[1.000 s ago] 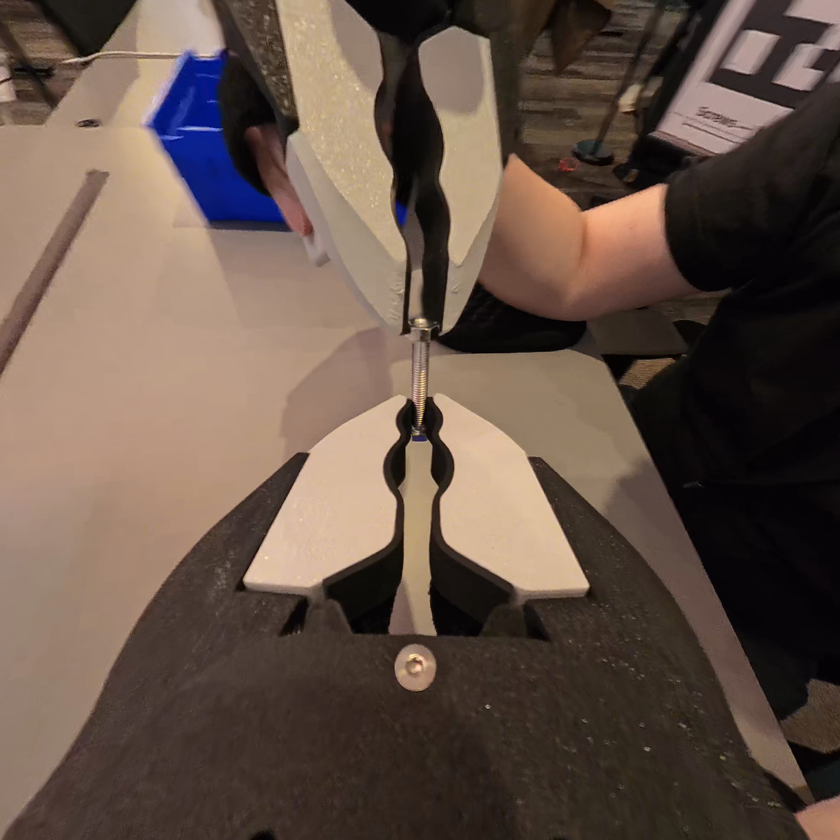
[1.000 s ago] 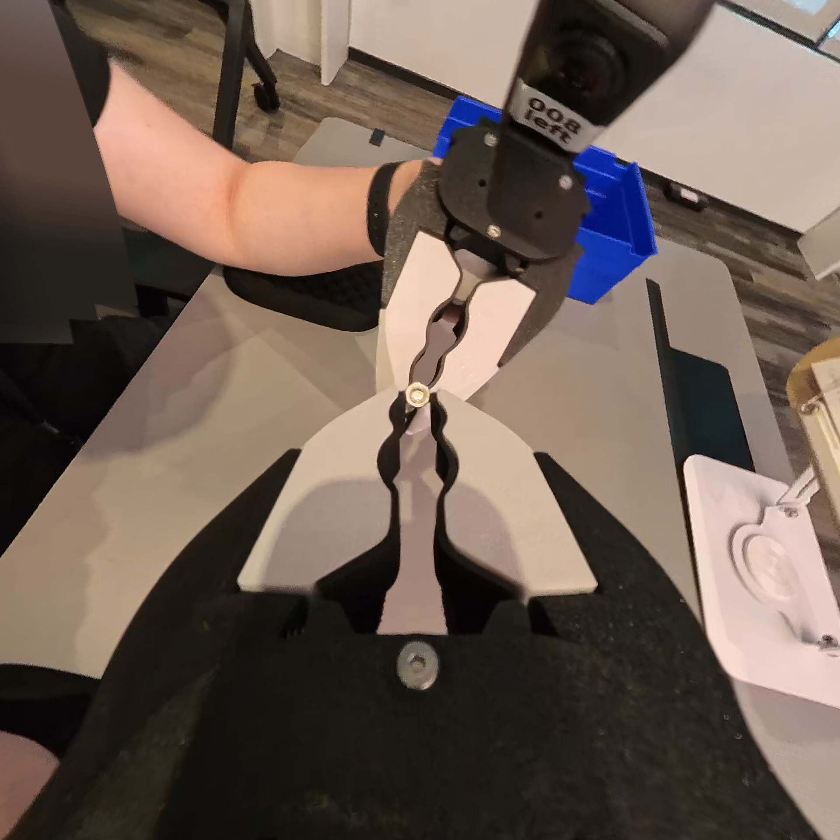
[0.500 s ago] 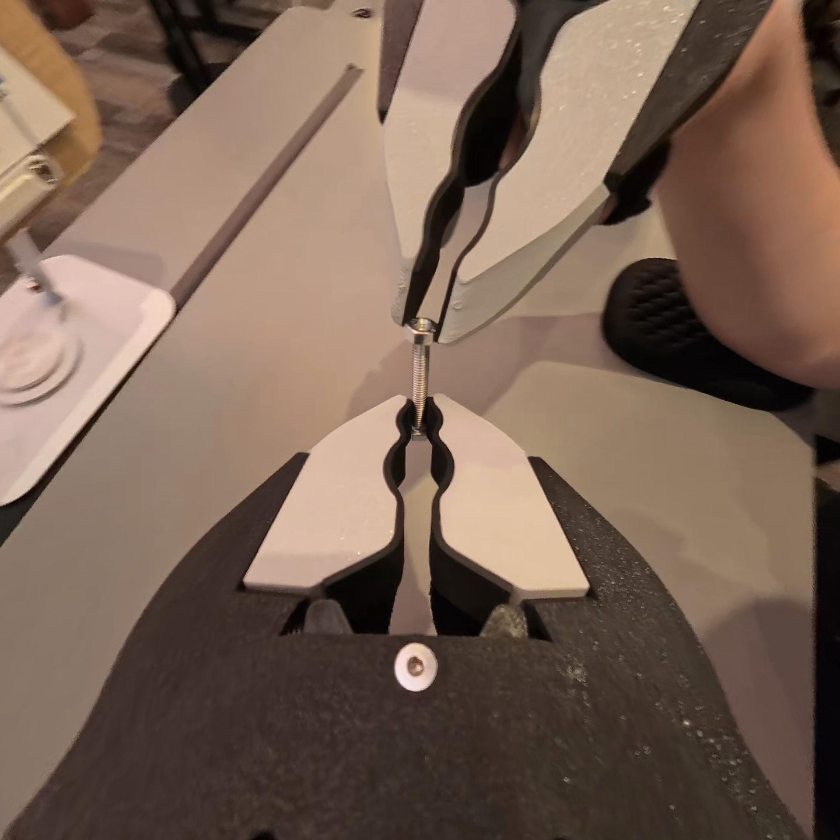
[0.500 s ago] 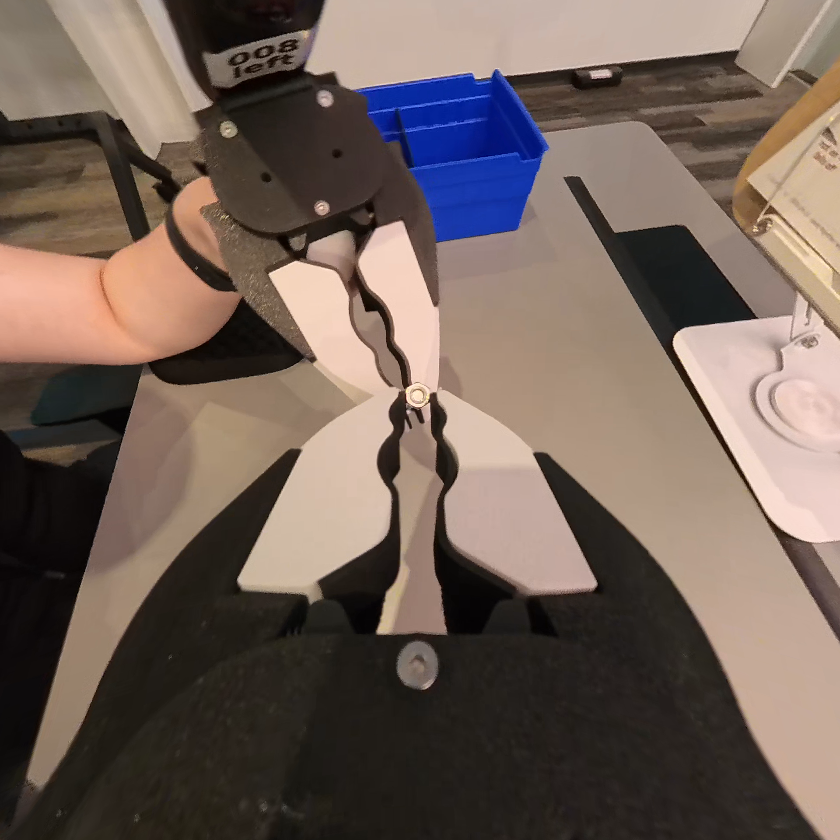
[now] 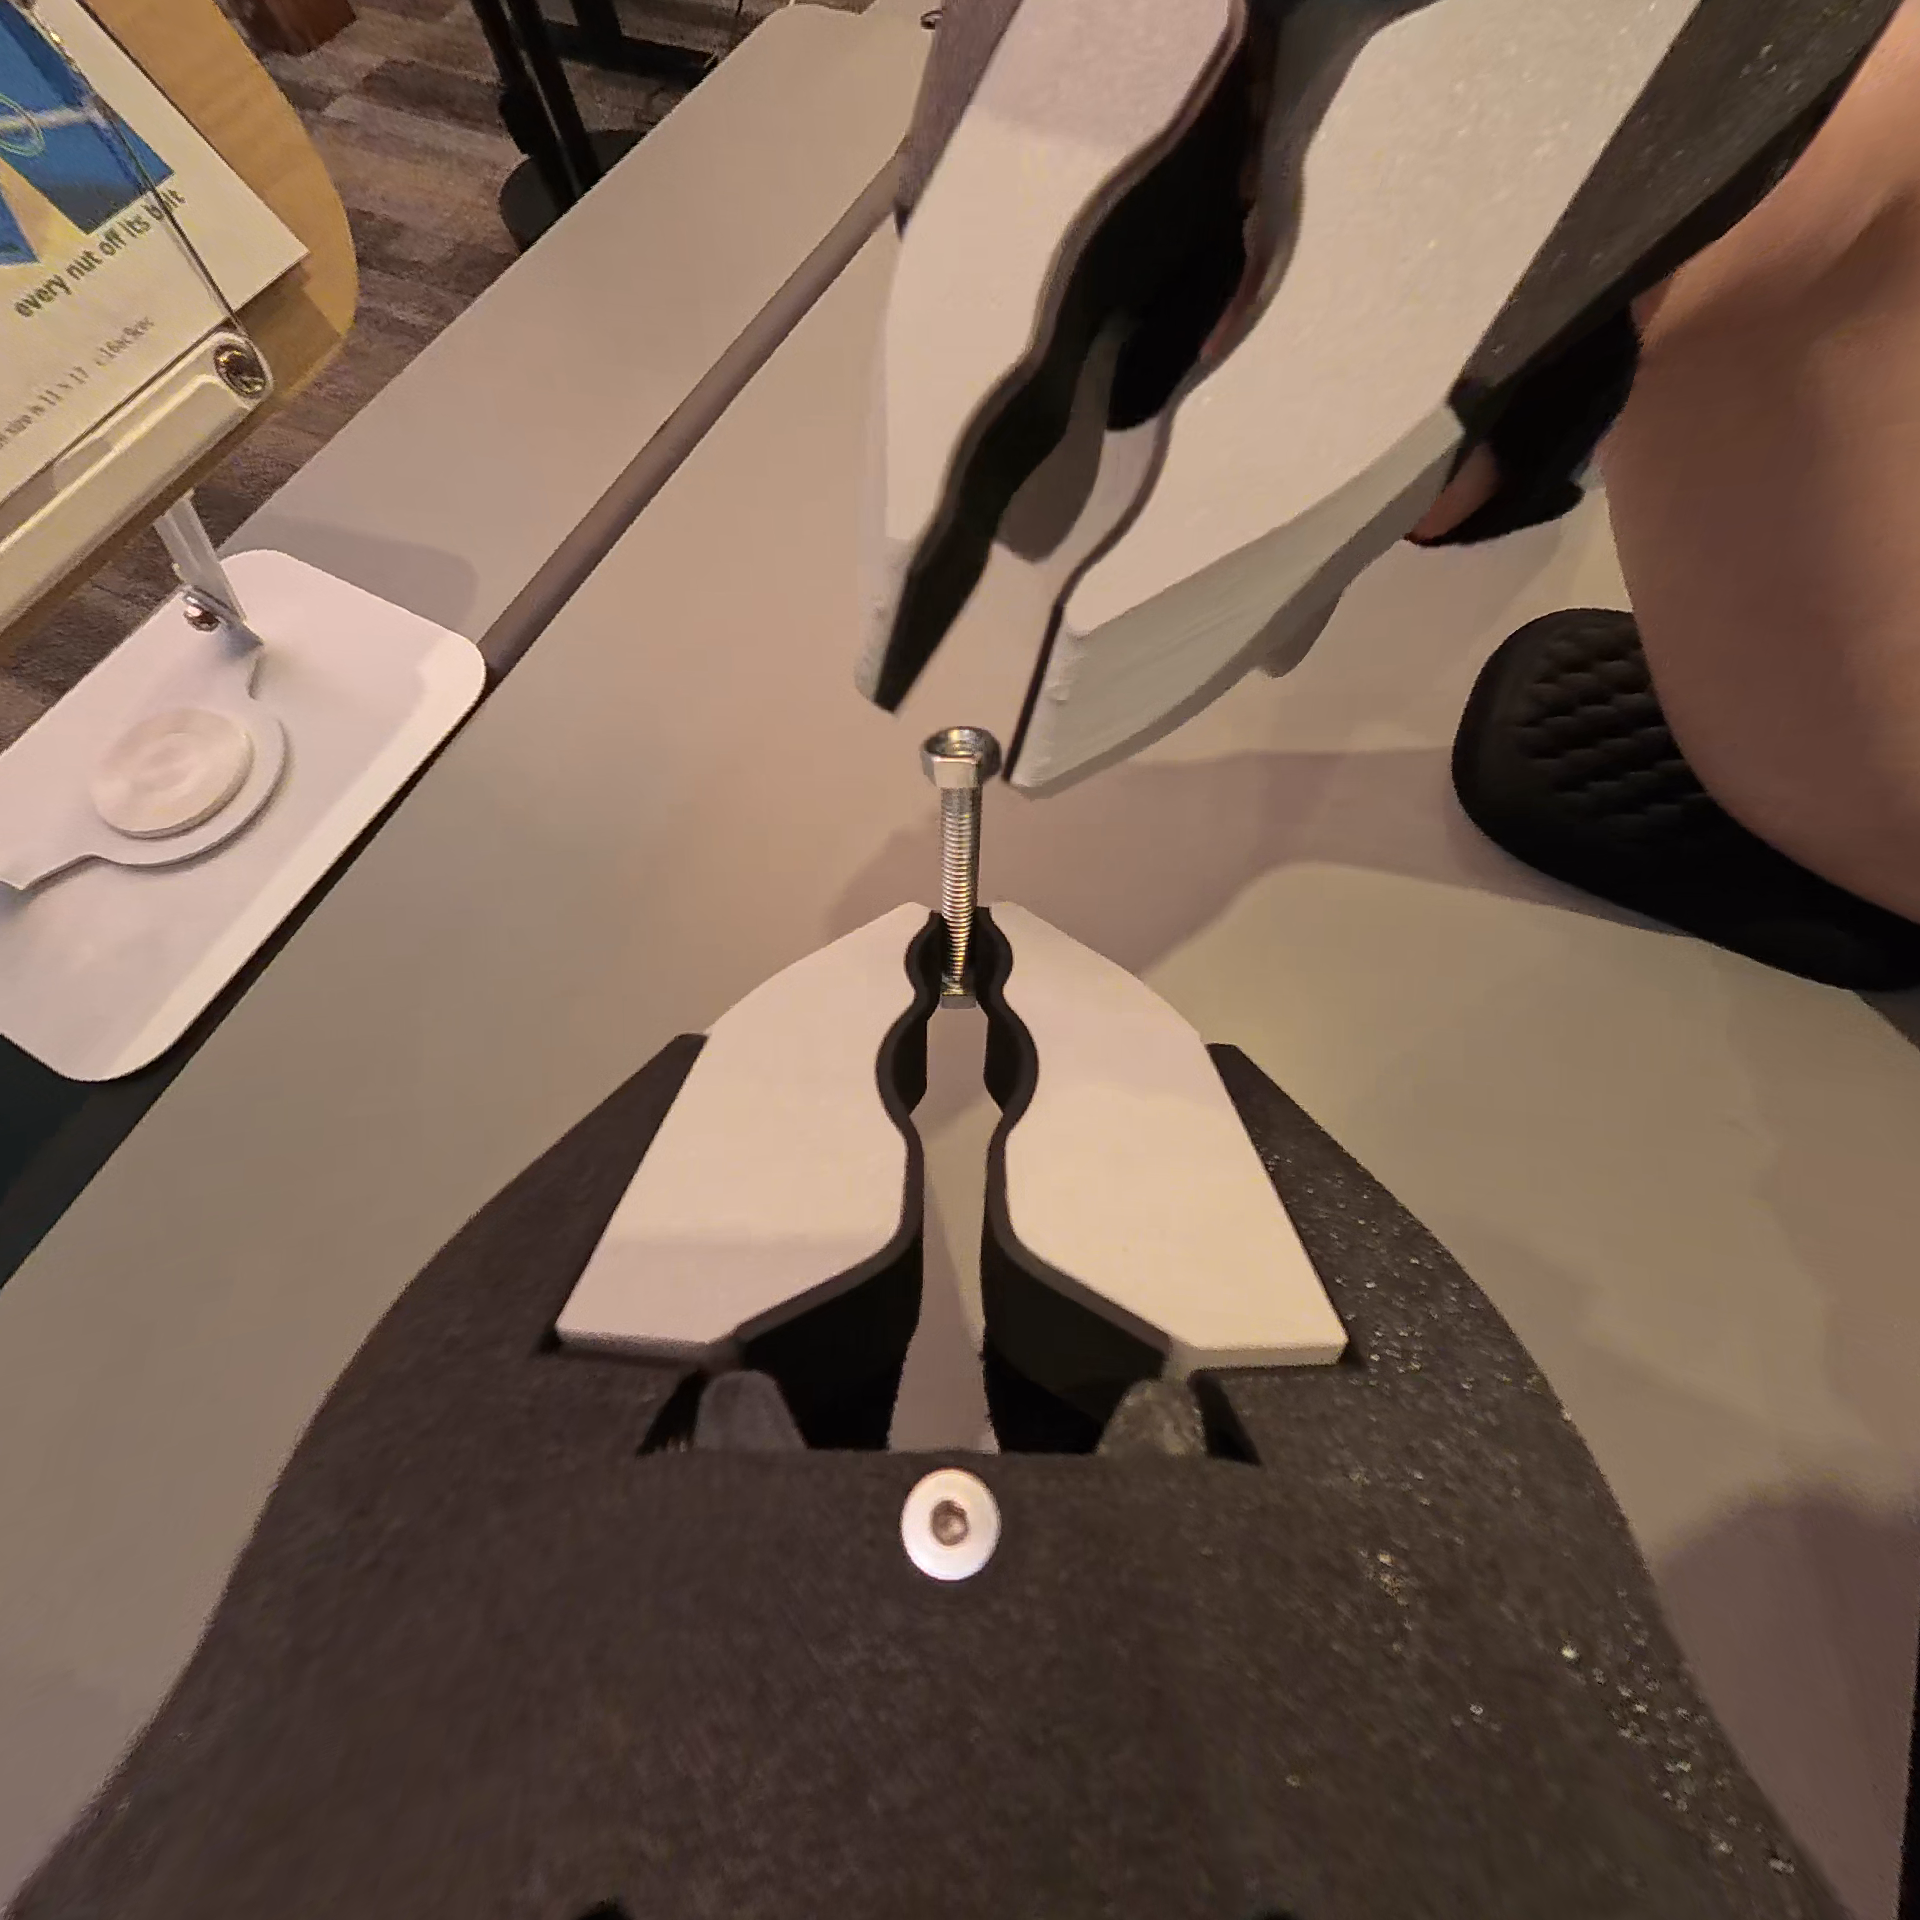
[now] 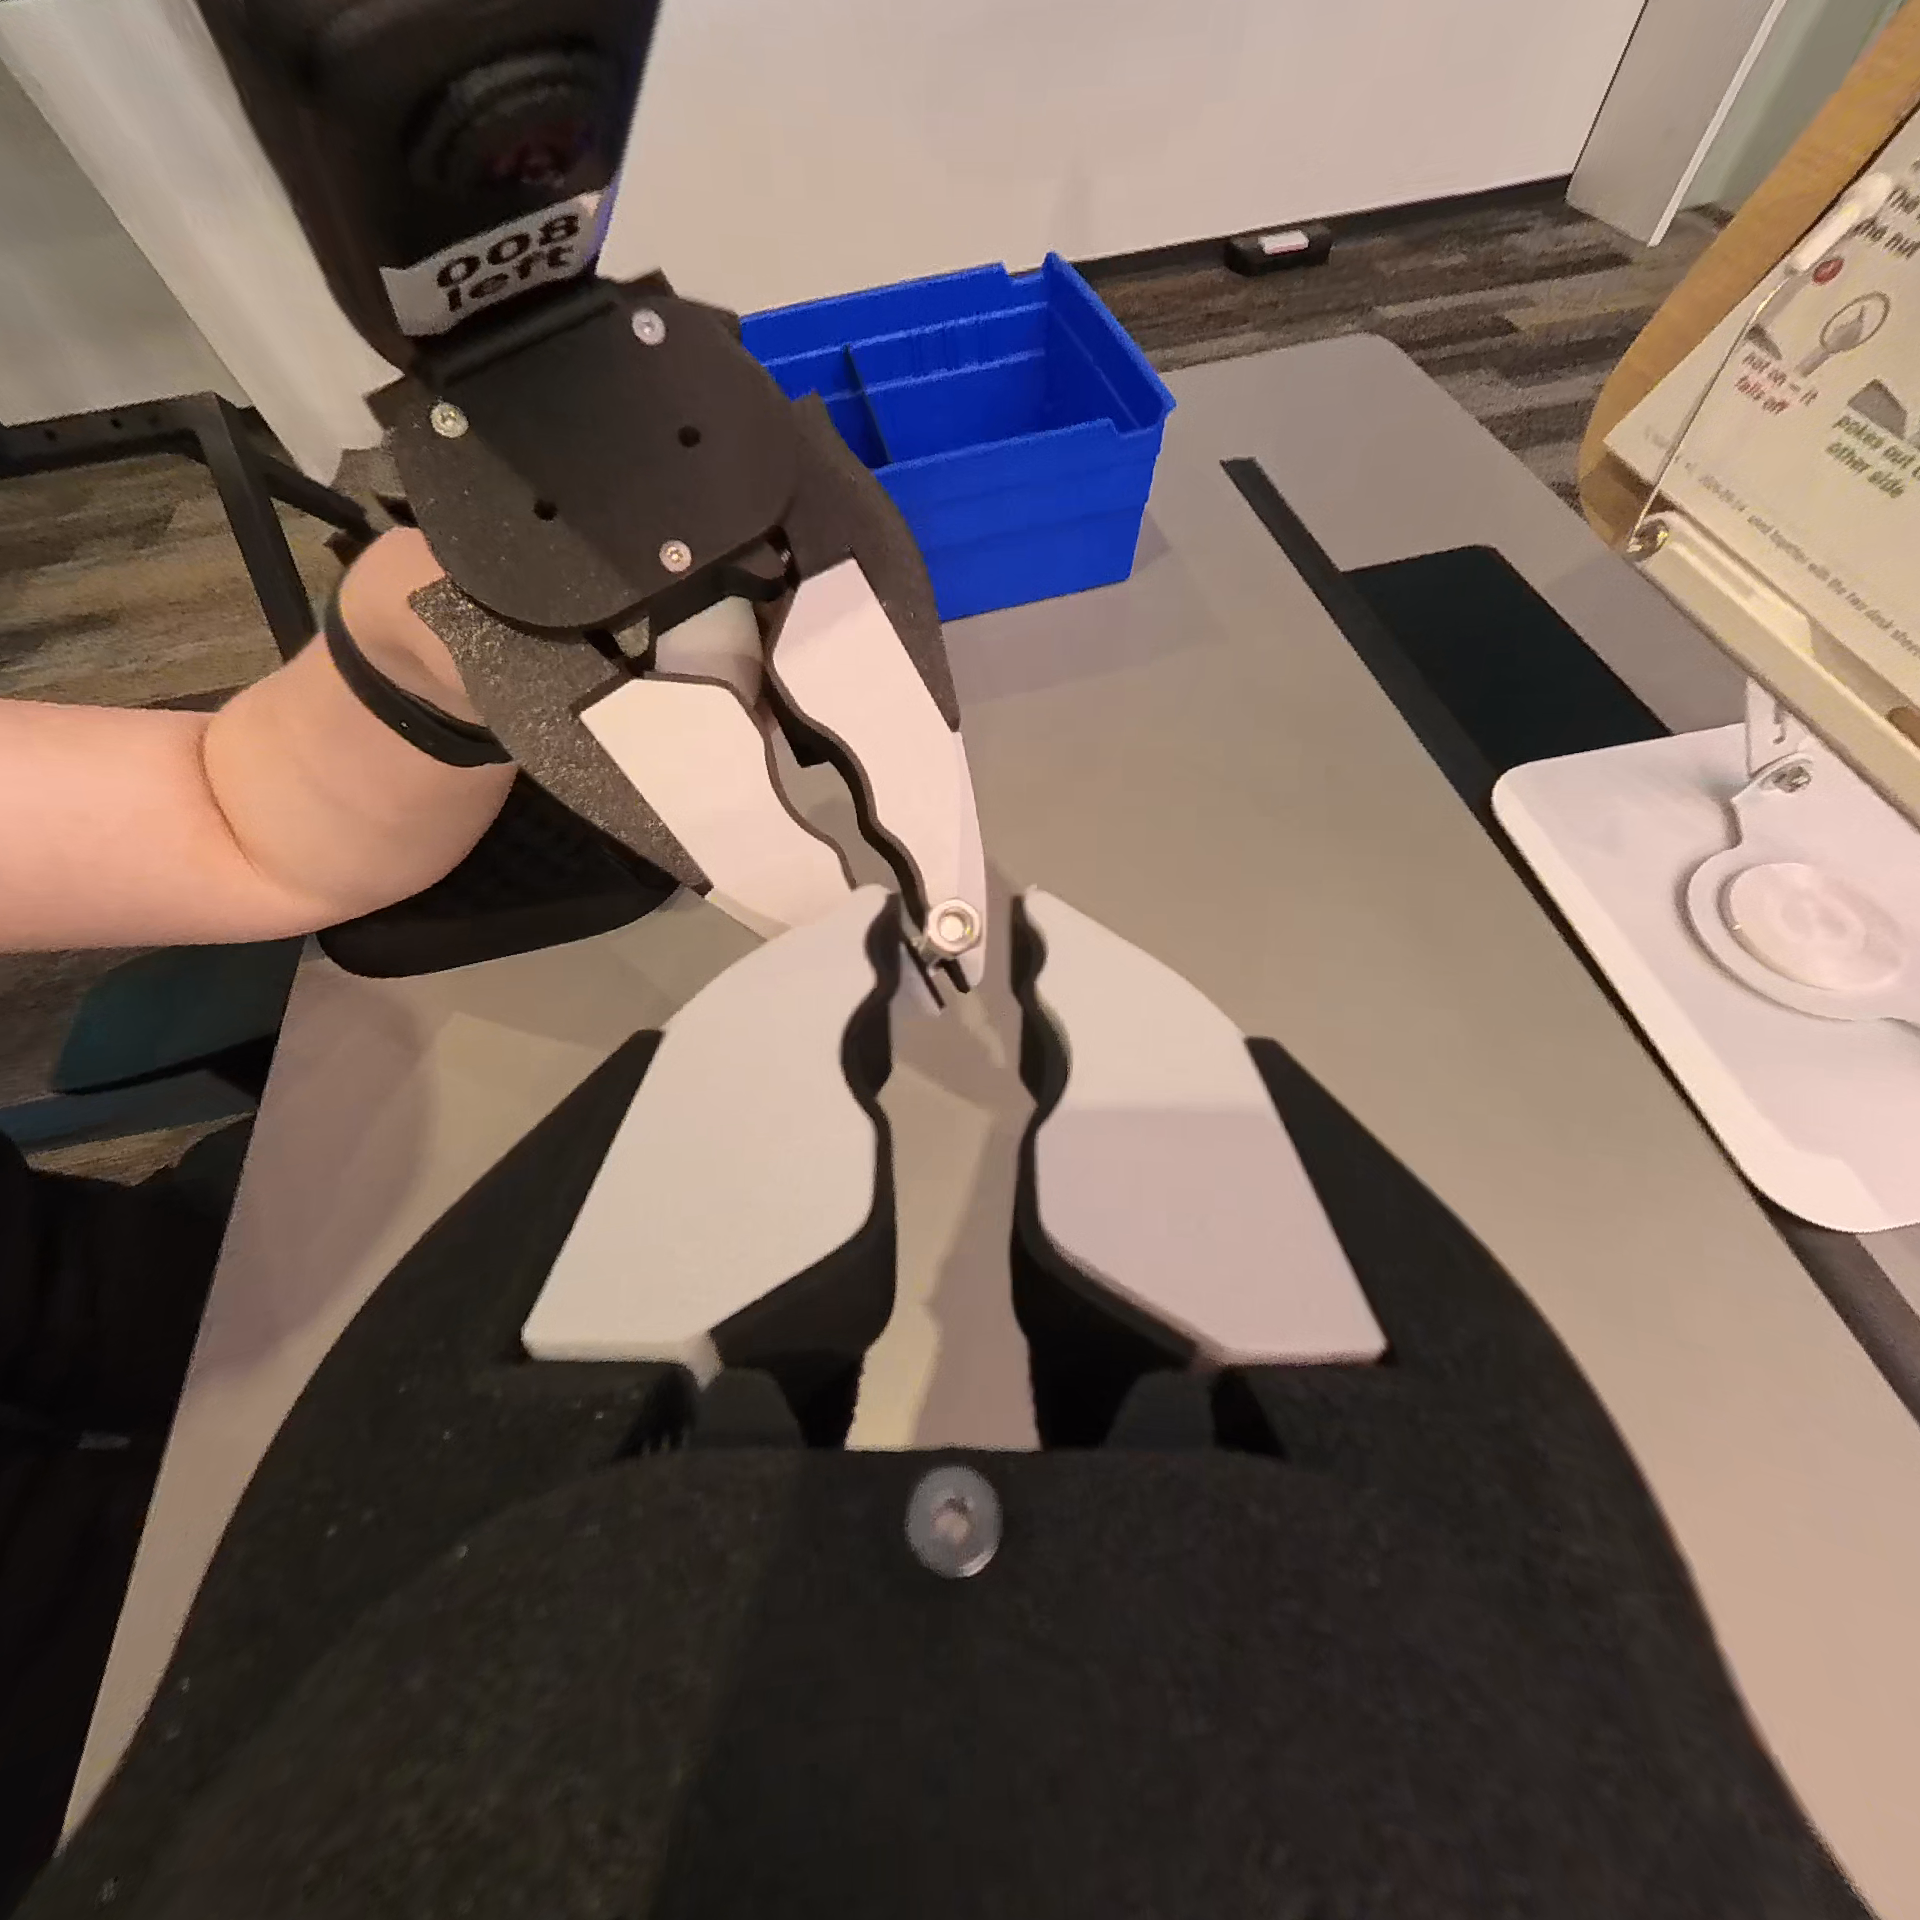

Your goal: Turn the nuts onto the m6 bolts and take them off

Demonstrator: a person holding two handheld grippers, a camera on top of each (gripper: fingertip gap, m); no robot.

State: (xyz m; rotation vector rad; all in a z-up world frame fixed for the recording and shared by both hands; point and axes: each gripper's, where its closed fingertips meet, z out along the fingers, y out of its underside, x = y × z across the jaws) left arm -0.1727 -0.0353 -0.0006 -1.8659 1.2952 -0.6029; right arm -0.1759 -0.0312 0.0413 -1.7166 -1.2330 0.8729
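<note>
A silver M6 bolt [image 5: 956, 862] stands up from my left gripper [image 5: 958, 914], which is shut on its lower end. A hex nut [image 5: 961, 753] sits at the bolt's far end. My right gripper [image 5: 961, 717] hangs just above that nut with its jaws apart, one fingertip [image 5: 1049, 748] next to the nut. In the right wrist view the right gripper [image 6: 951, 909] is open around the nut [image 6: 951, 925] without pinching it. The left gripper [image 6: 940, 961] comes in from the upper left, shut on the bolt.
A blue divided bin [image 6: 966, 436] stands at the far end of the grey table [image 5: 520, 935]. A white stand base [image 5: 208, 769] carrying an instruction card is at the table's side. A black padded rest [image 5: 1621, 769] lies under the person's forearm [image 6: 260, 810]. About 4 cm separates my left fingertips from my right.
My right gripper was shut on the nut and has now opened and let it go. Both grippers have swung round, so the stand and bin show at new places.
</note>
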